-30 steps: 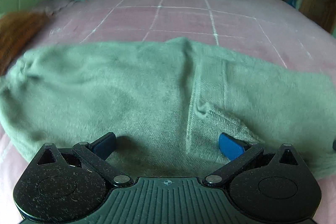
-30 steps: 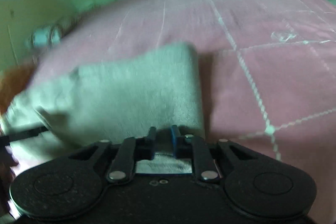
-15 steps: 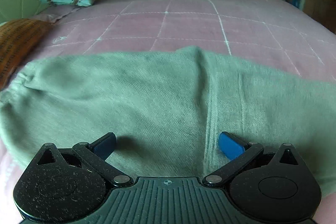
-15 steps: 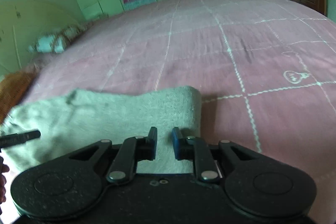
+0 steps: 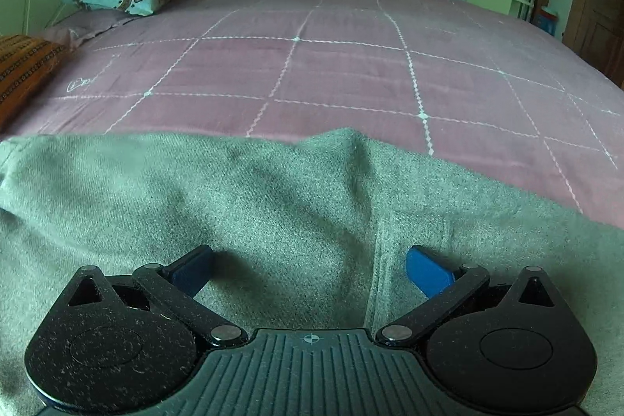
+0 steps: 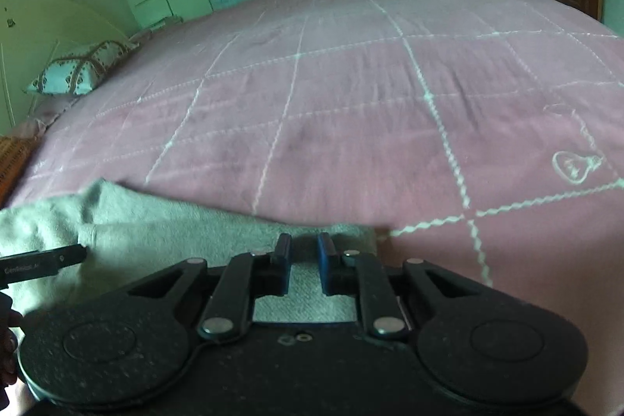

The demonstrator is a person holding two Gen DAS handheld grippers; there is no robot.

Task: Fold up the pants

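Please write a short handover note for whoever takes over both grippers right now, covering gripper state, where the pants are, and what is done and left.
Left gripper: open wide, low over the pants, holding nothing.
Right gripper: fingers a narrow gap apart, nothing seen between them, above the pants' right end.
Pants: grey-green, lying flat in a long band across the near edge of the pink bedspread; a vertical seam runs just inside the left gripper's right finger.
Done: the pants appear laid out and already folded lengthwise, though the layers are hard to tell.
Left: probably the crosswise fold, end to end, then smoothing.
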